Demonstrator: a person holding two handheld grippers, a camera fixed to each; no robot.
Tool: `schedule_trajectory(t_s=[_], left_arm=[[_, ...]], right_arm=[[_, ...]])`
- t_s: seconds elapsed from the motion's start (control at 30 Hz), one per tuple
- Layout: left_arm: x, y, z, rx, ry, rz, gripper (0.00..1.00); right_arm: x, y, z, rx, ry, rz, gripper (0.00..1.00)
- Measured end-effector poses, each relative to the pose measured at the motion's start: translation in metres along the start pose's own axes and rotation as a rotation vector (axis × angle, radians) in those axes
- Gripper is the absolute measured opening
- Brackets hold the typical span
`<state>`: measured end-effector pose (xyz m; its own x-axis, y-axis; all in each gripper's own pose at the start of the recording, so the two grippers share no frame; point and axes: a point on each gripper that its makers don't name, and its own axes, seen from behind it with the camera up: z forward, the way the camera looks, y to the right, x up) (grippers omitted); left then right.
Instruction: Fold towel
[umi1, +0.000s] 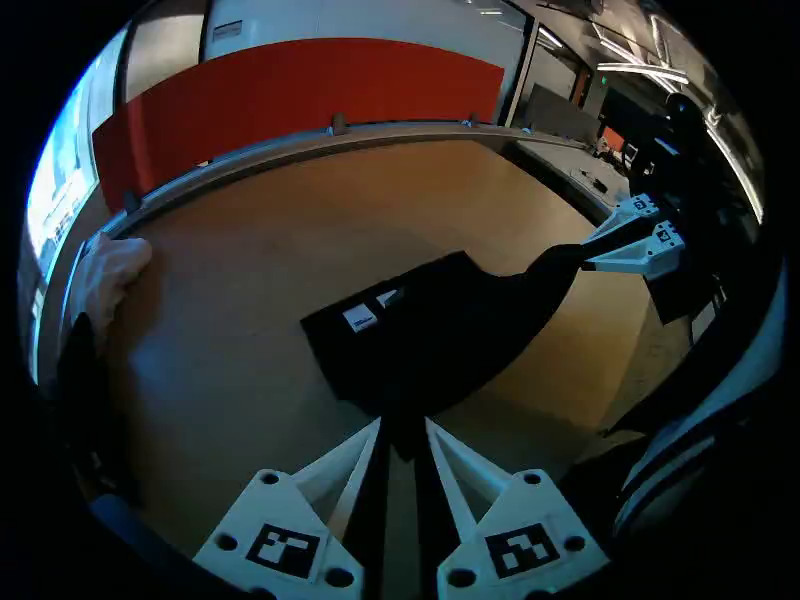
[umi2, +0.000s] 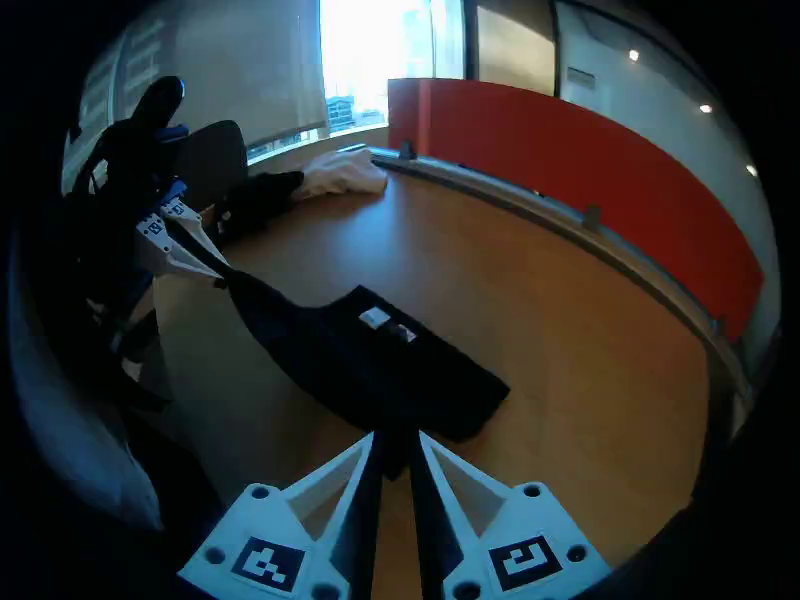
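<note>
A black towel (umi1: 440, 330) with small white labels (umi1: 365, 315) lies partly on the wooden table (umi1: 250, 300), its near edge lifted. My left gripper (umi1: 404, 432) is shut on one corner of it, the dark cloth pinched between its white fingers. Off to the right, my right gripper (umi1: 592, 256) holds the other raised corner. In the right gripper view the towel (umi2: 350, 360) stretches from my right gripper (umi2: 395, 440), shut on its corner, over to the left gripper (umi2: 222, 275) at the left, where the cloth hangs from the tips.
A crumpled white cloth (umi1: 110, 275) (umi2: 340, 175) and a dark cloth (umi2: 255, 200) lie near the table's far corner. A red partition (umi1: 300, 90) (umi2: 580, 160) runs behind a raised rail (umi1: 330, 145) along the table's back edge. A dark chair (umi2: 205, 150) stands by the window.
</note>
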<state>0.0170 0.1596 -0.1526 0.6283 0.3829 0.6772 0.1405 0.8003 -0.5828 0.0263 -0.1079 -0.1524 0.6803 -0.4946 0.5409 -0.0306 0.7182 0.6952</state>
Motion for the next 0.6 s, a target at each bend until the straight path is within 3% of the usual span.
schedule_trajectory(t_s=[0.37, 0.6], left_arm=[[0.004, 0.001, 0.009, 0.003, 0.006, 0.001, 0.15], [0.010, -0.005, 0.021, 0.000, 0.009, 0.000, 0.15]], right_arm=[[-0.003, 0.003, 0.006, 0.003, -0.014, -0.006, 0.17], [-0.005, 0.013, 0.016, 0.000, -0.024, 0.002, 0.17]])
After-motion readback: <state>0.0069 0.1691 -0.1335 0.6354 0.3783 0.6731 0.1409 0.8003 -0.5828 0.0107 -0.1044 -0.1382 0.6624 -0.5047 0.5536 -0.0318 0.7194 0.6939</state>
